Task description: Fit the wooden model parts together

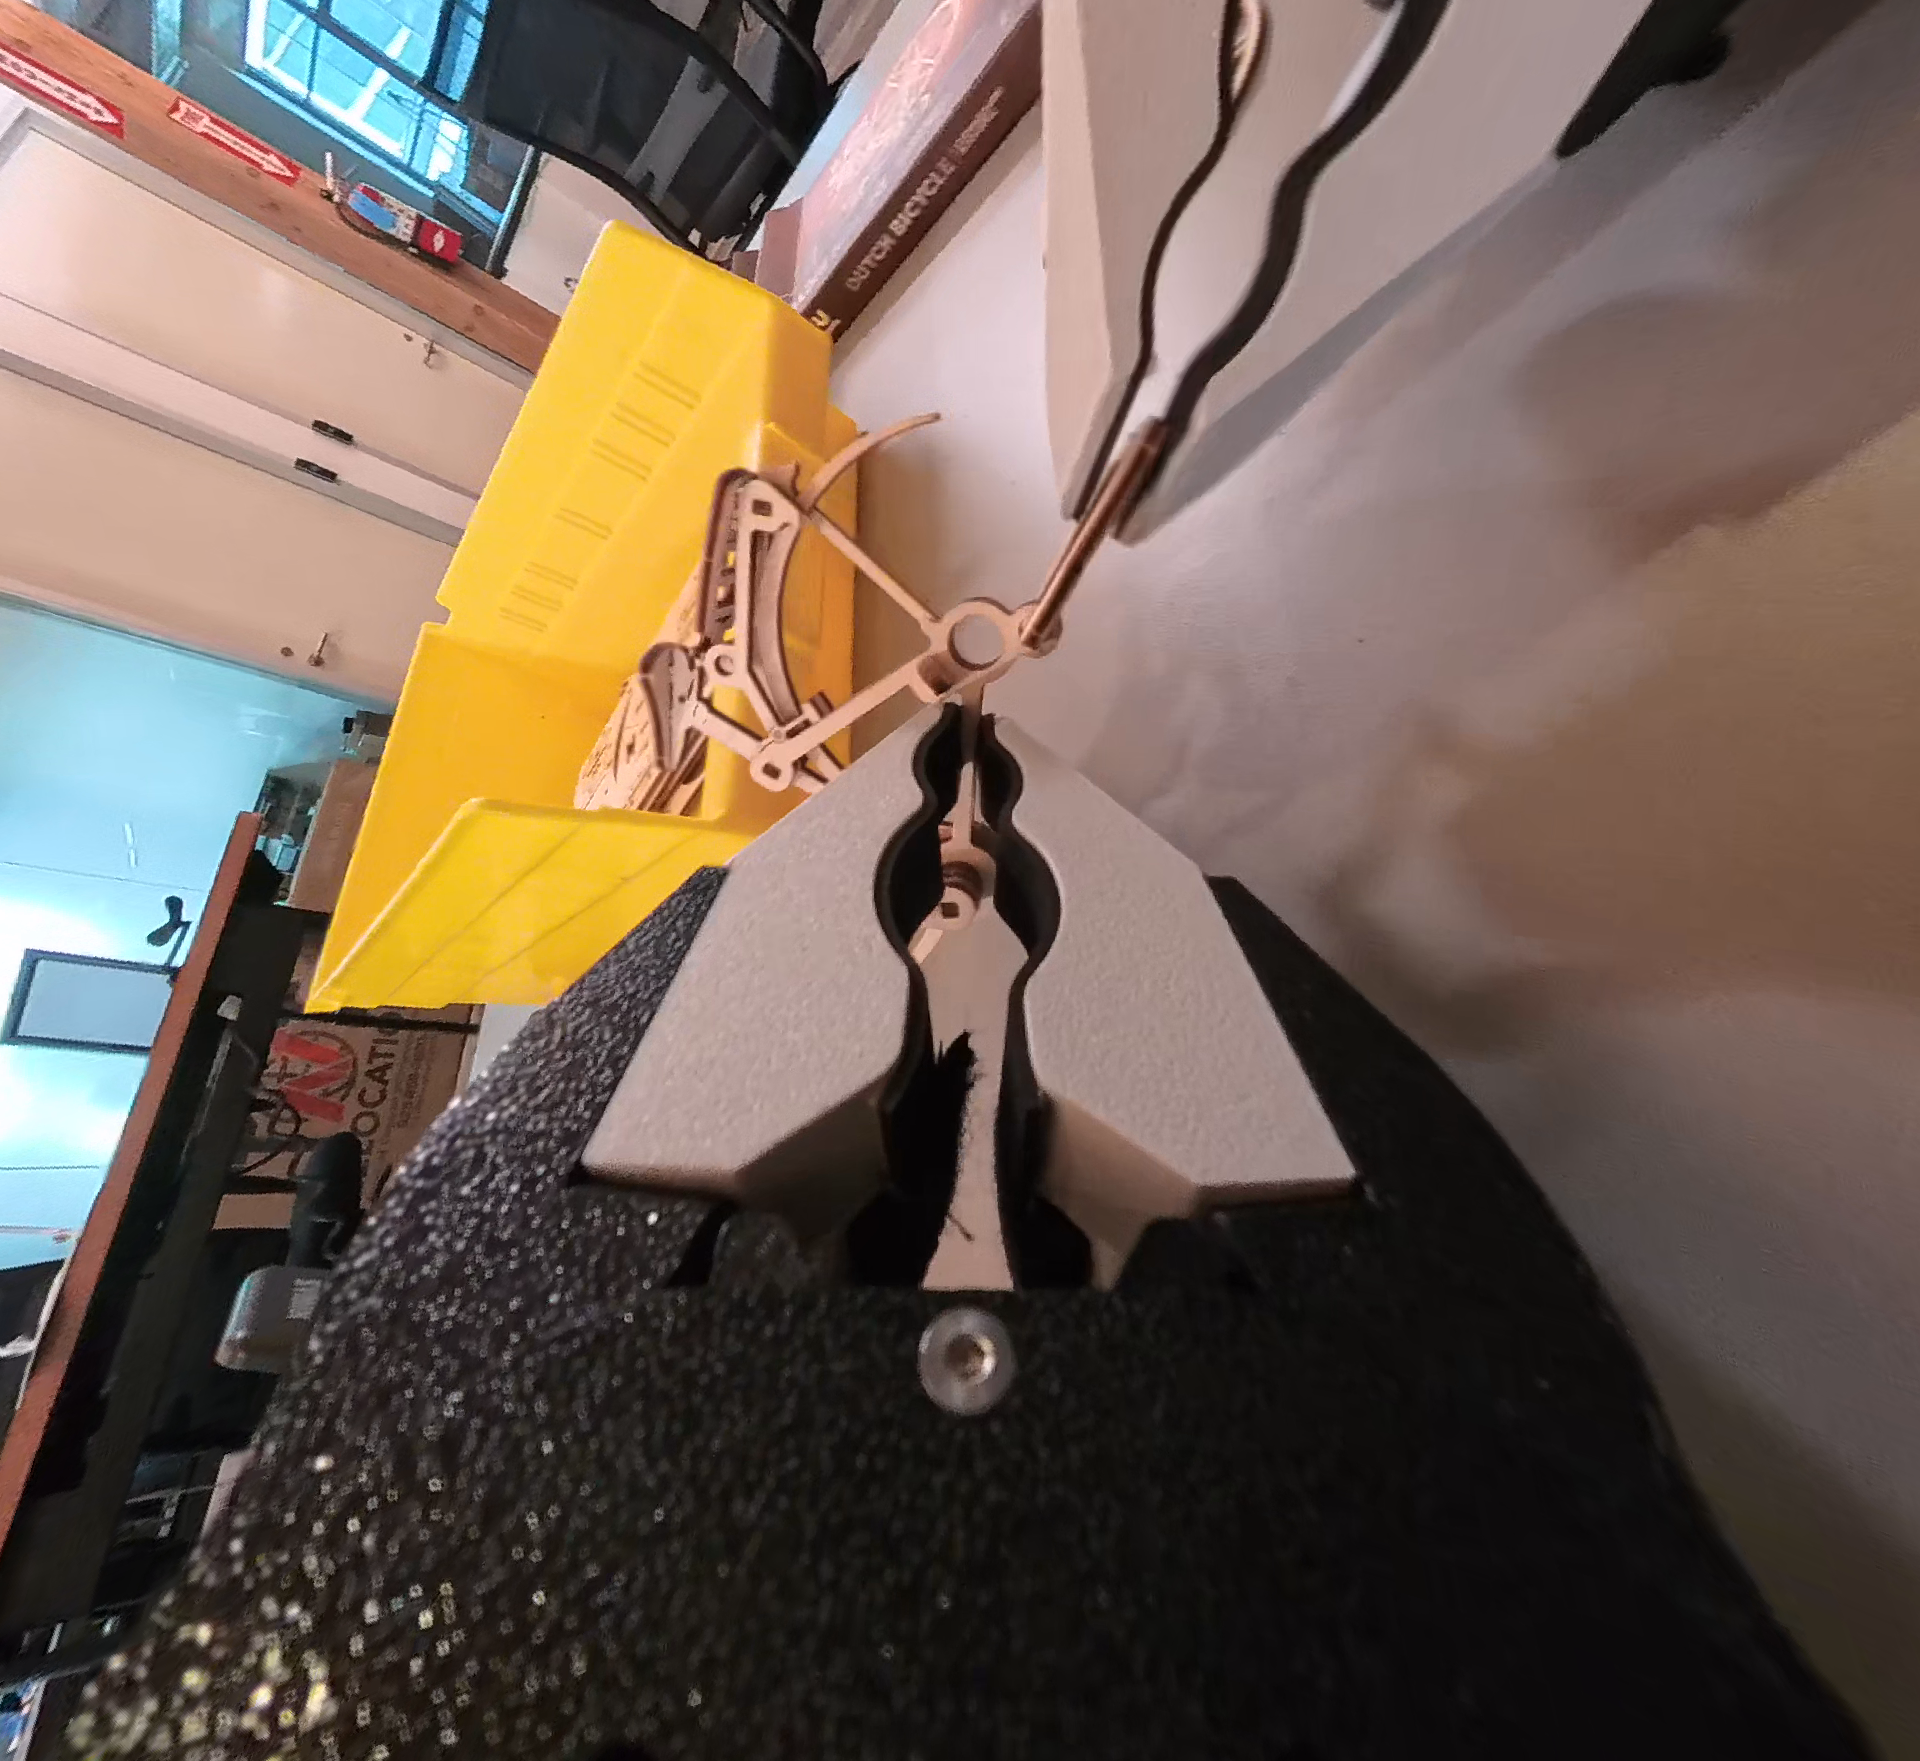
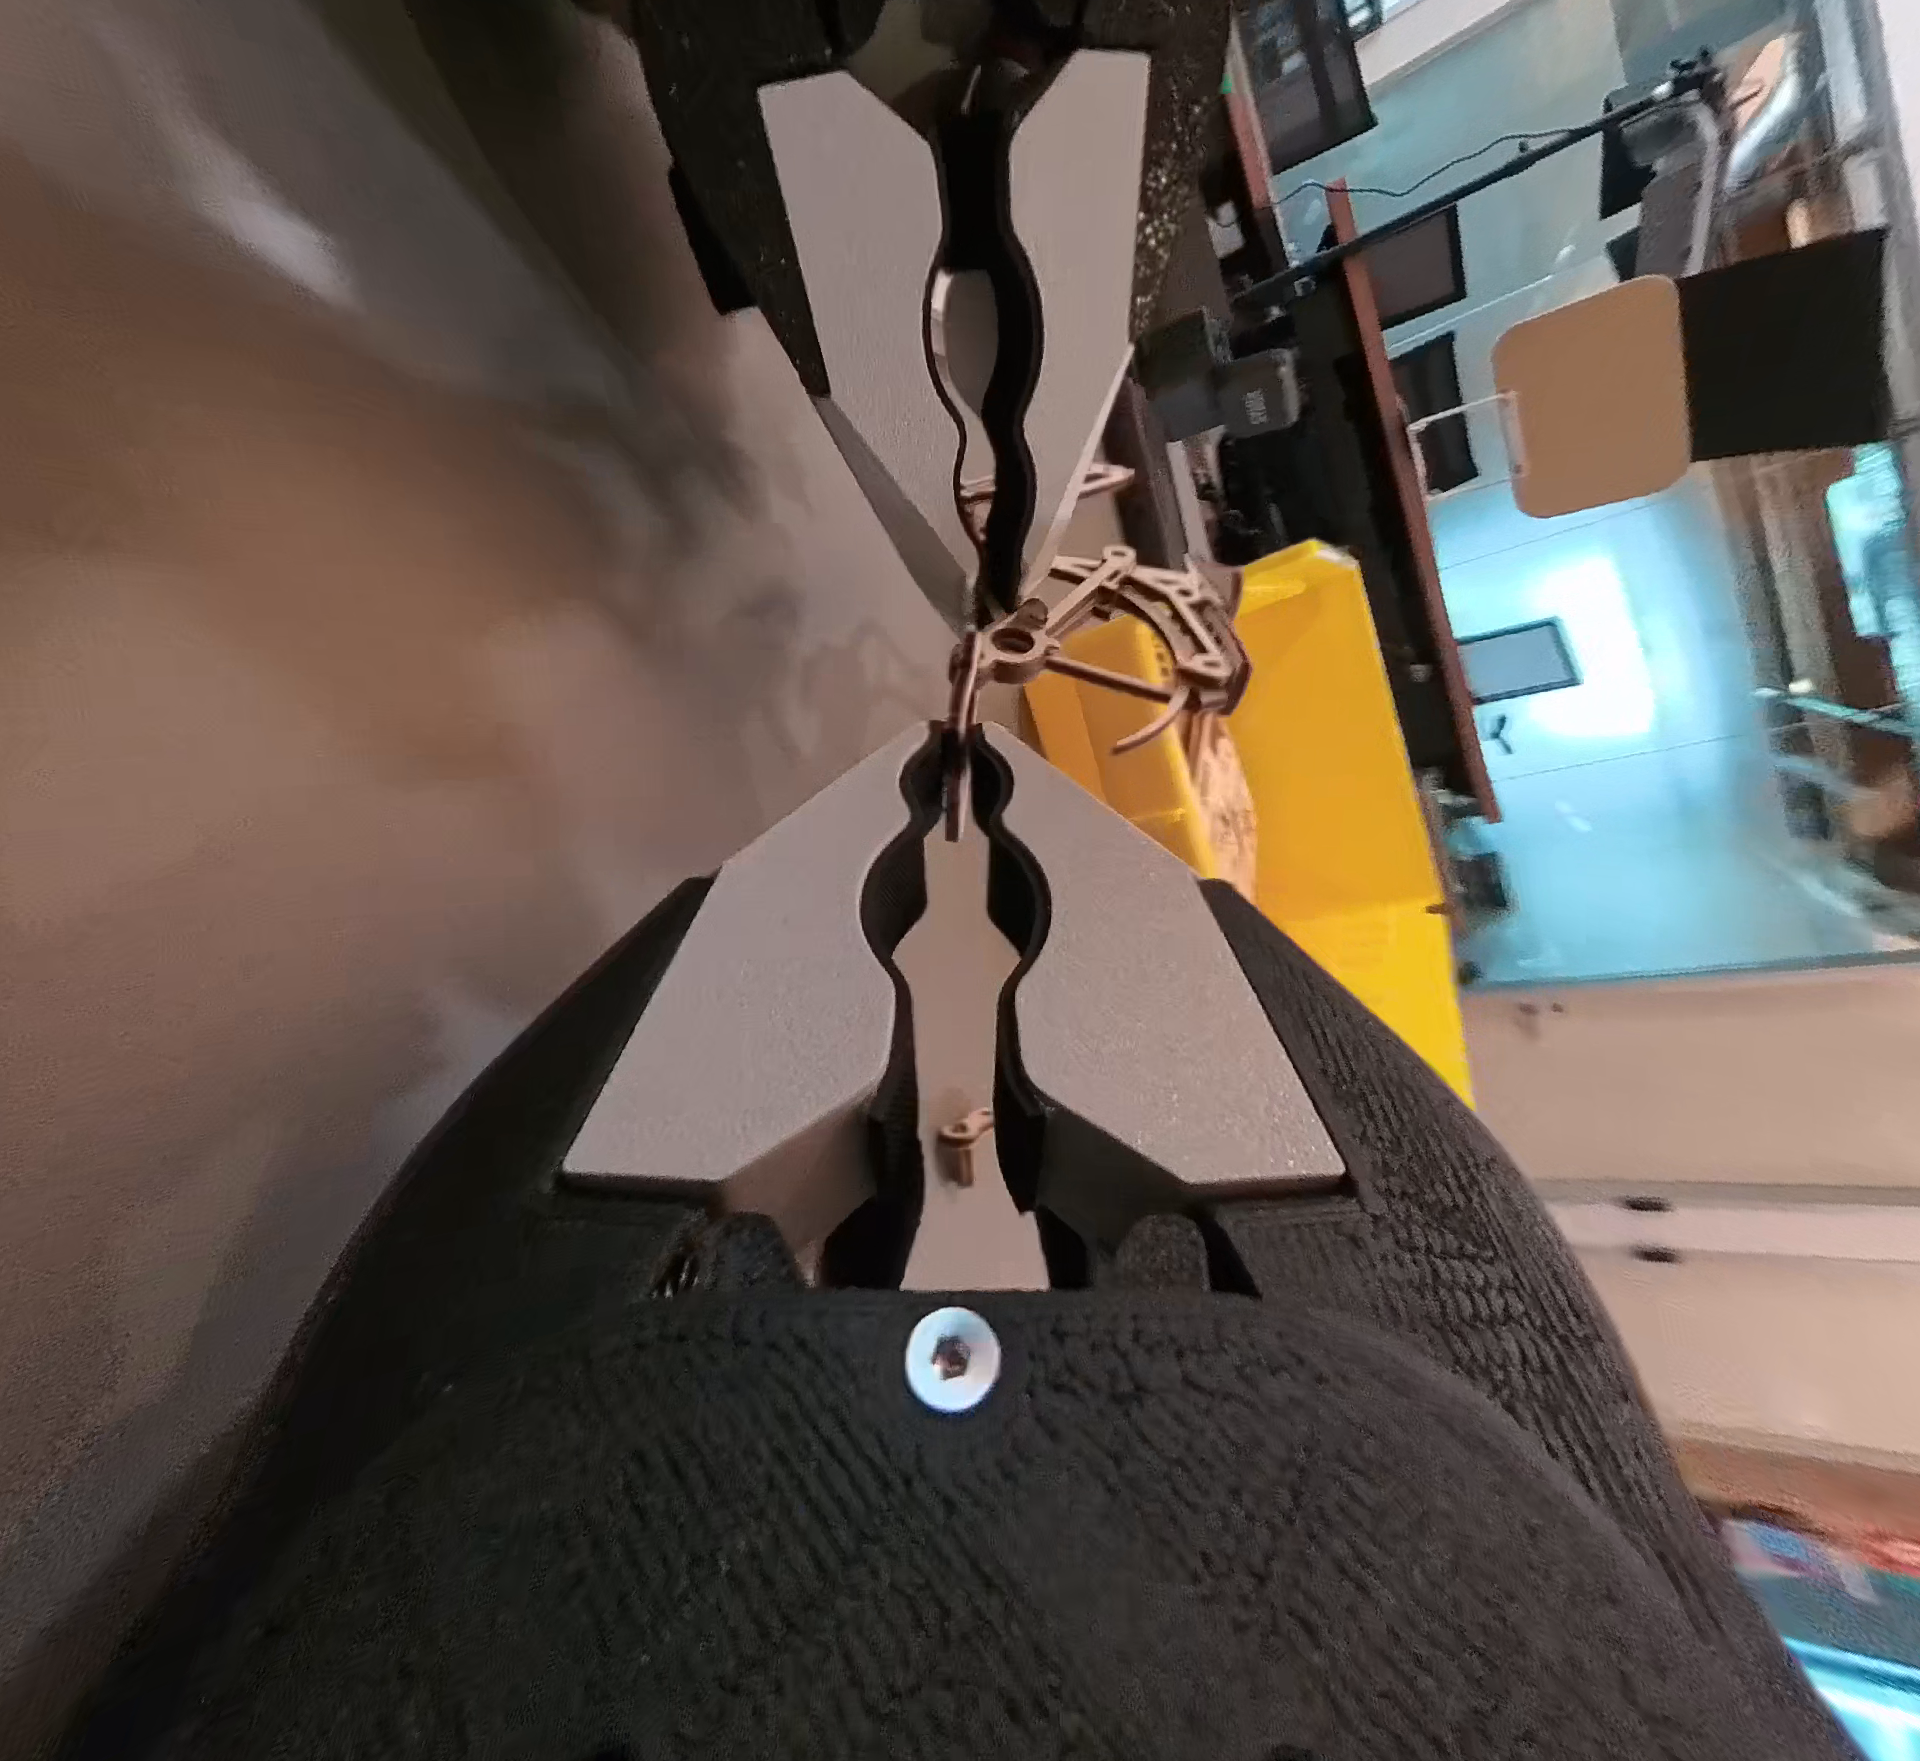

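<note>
A light wooden bicycle-frame model (image 1: 769, 641) with thin struts and a round hub (image 1: 977, 641) is held above the white table. My left gripper (image 1: 971, 719) is shut on a strut just below the hub. My right gripper (image 1: 1117, 485) comes in from the upper right, shut on a thin wooden pin (image 1: 1091, 537) whose tip meets the hub. In the right wrist view my right gripper (image 2: 961, 745) is shut on the pin (image 2: 958, 776), the hub (image 2: 1013, 646) is just beyond it, and the left gripper (image 2: 995, 594) faces it from above.
A yellow plastic bin (image 1: 582, 672) holding more wooden sheets stands just behind the model and also shows in the right wrist view (image 2: 1340, 776). A brown model box (image 1: 914, 153) lies farther back on the table (image 1: 1455, 672). A small loose wooden part (image 2: 961, 1140) shows between my right fingers.
</note>
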Demonstrator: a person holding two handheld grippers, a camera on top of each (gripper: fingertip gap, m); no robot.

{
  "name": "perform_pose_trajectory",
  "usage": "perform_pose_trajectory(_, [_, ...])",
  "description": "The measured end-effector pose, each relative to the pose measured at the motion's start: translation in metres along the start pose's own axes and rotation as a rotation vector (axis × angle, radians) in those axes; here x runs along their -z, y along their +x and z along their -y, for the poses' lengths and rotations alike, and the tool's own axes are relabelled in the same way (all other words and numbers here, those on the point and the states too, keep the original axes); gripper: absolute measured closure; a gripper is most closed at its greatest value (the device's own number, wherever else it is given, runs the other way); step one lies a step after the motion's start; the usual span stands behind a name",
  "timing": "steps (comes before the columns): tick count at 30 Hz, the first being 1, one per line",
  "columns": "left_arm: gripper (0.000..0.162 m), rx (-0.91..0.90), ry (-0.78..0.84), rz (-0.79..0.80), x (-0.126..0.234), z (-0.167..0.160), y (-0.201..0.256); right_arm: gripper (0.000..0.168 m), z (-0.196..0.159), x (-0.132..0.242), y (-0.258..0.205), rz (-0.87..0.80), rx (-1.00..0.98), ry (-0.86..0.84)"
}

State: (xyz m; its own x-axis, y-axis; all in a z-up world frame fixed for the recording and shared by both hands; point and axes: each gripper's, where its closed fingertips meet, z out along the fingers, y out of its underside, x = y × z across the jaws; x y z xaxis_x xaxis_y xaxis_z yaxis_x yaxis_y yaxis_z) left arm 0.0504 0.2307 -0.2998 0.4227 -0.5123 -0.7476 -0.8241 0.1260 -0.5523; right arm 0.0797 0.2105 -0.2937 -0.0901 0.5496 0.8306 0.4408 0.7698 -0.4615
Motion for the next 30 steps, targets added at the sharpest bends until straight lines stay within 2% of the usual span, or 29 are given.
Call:
perform_pose_trajectory(4, [0.162,-0.021,-0.043,0.077,0.000,-0.005,-0.011,0.135,-0.007,-0.002,0.008,0.054,-0.289,0.013])
perform_pose_trajectory(7, [0.162,-0.024,-0.058,0.105,0.001,-0.007,-0.016,0.128,-0.005,-0.001,0.017,0.120,-0.604,0.087])
perform_pose_trajectory(10, [0.160,-0.042,-0.075,0.123,0.001,-0.008,-0.018,0.124,0.000,-0.007,0.014,0.269,-0.929,0.137])
perform_pose_trajectory(13, [0.160,-0.054,-0.097,0.143,0.001,-0.011,-0.021,0.122,0.005,-0.013,0.012,0.351,-1.111,0.148])
perform_pose_trajectory(22, [0.161,-0.073,-0.132,0.159,-0.001,-0.015,-0.023,0.121,0.000,-0.021,0.013,0.298,-1.139,0.086])
perform_pose_trajectory(26, [0.161,-0.077,-0.118,0.156,-0.001,-0.010,-0.021,0.121,0.002,-0.029,0.006,0.339,-1.178,0.045])
perform_pose_trajectory(28, [0.161,-0.087,-0.111,0.152,-0.001,-0.008,-0.020,0.126,0.001,-0.031,0.002,0.351,-1.186,0.019])
perform_pose_trajectory(30, [0.161,-0.105,-0.114,0.148,-0.001,-0.009,-0.018,0.140,0.000,-0.031,0.003,0.350,-1.190,0.018])
